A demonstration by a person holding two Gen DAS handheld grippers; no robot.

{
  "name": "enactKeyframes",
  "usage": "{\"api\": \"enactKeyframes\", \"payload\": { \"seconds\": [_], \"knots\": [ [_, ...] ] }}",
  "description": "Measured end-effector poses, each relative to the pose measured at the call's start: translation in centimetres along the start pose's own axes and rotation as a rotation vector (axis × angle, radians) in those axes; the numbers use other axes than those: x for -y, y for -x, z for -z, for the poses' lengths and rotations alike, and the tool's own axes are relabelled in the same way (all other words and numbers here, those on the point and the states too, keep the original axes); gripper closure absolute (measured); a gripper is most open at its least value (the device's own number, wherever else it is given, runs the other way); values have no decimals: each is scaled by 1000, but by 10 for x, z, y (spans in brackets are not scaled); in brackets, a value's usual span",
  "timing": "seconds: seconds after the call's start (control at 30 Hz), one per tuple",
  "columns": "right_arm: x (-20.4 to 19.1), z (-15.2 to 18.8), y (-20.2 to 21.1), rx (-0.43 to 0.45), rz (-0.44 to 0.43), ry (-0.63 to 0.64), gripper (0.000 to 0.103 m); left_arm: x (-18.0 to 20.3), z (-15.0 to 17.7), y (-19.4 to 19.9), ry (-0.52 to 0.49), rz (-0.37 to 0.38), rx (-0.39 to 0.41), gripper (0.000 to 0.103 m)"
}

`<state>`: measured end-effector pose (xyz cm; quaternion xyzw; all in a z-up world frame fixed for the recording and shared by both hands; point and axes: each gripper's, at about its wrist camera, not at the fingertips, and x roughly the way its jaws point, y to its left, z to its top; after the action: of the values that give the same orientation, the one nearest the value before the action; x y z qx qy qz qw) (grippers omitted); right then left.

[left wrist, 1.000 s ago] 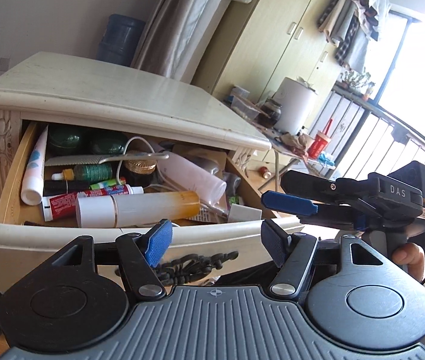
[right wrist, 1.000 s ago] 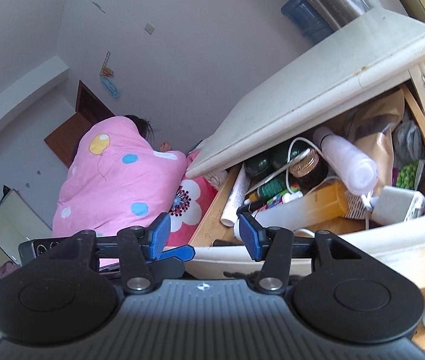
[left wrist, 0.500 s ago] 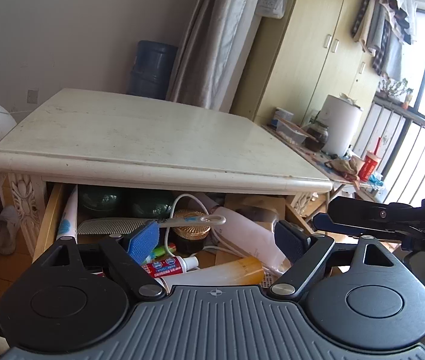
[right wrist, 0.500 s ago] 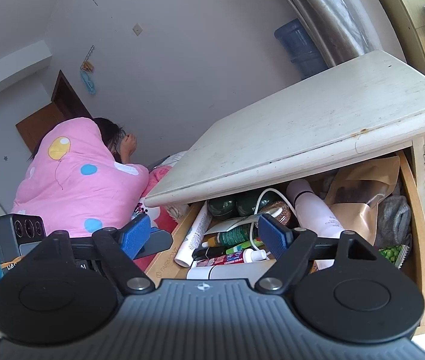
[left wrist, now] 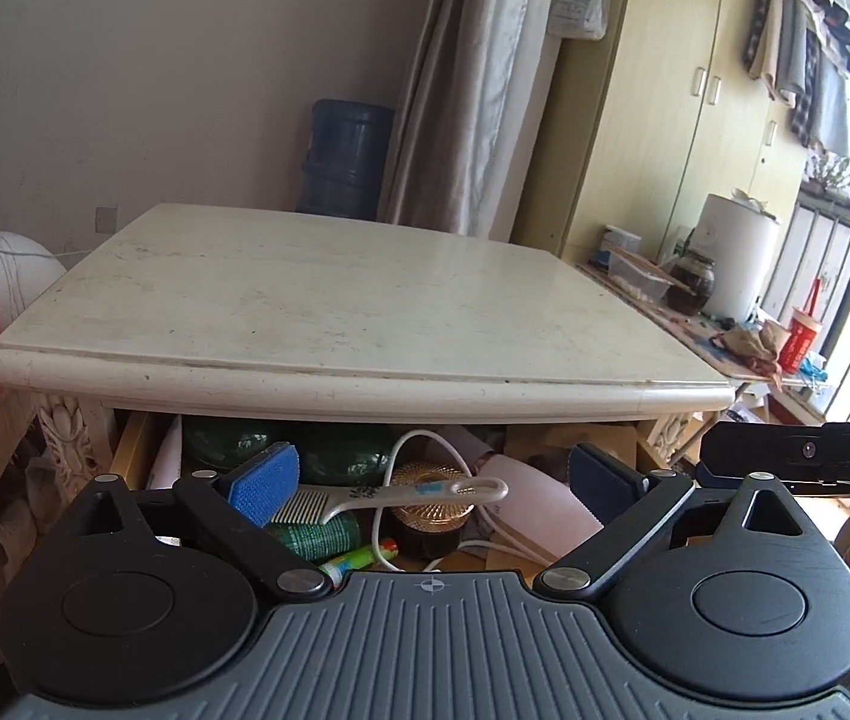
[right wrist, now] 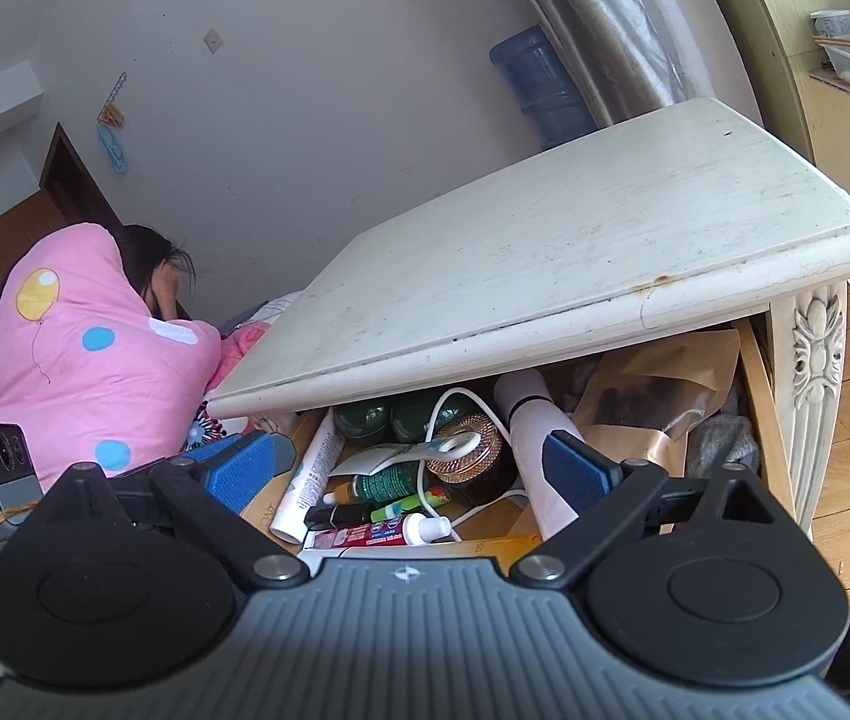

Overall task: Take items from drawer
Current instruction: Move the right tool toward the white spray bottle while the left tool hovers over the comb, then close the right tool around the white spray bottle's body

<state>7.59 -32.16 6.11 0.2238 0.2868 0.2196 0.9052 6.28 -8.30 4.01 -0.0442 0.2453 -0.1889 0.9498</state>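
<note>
While the drawer (right wrist: 749,396) stands pulled out under the white tabletop (left wrist: 329,312), all its things lie packed inside, and none has been taken out yet. A white comb (left wrist: 365,495) lies across the top of the pile, with a white cable (left wrist: 407,450) looping over it. Under them sit a gold-lidded jar (left wrist: 434,501), a green bottle (left wrist: 317,537) and two dark green jars (right wrist: 389,420) at the back. A red toothpaste tube (right wrist: 377,534) and a long white tube (right wrist: 311,480) lie along the left side. A big pale bottle (right wrist: 530,438) leans on its side to the right, next to a brown paper bag (right wrist: 653,396). Things lie flat and on top of each other, likely because the drawer is low and full.

Both tools hover just in front of the drawer and point down into it. On the left gripper (left wrist: 431,480) the jaws have just been opening and are spread wide, with nothing held between them. On the right gripper (right wrist: 407,474) the jaws have just been opening too, and they are also spread wide and hold nothing. They look ready to reach in and pick something. The comb on top looks the easiest to take first, but the cable may come along with it.

Off to the left, a person sits under a pink blanket (right wrist: 65,360).
</note>
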Motion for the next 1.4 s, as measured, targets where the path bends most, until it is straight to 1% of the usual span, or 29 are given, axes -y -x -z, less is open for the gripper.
{"api": "enactKeyframes", "payload": {
  "seconds": [0.1,0.23,0.47,0.7,0.93,1.03,1.2,1.3,1.4],
  "knots": [
    [-1,-1,-4,-7,-1,21,6,2,-3,-6,-15,-14,-12,5],
    [0,-4,-9,-20,13,44,6,1,-8,-16,-27,-35,-47,7],
    [5,-12,-17,-67,79,87,6,2,-14,-31,-31,6,-95,12],
    [12,-17,-25,-113,114,120,8,7,-12,-49,-59,34,-146,17],
    [13,-18,-38,-183,146,173,13,11,-5,-65,-77,64,-201,18],
    [14,-20,-47,-216,159,193,19,10,-3,-70,-72,78,-216,21],
    [17,-24,-63,-279,170,210,35,5,1,-73,-64,92,-245,28],
    [17,-26,-76,-314,178,226,41,2,3,-74,-61,99,-261,32],
    [15,-28,-86,-341,185,252,45,-1,5,-76,-50,107,-274,36]
  ]
}}
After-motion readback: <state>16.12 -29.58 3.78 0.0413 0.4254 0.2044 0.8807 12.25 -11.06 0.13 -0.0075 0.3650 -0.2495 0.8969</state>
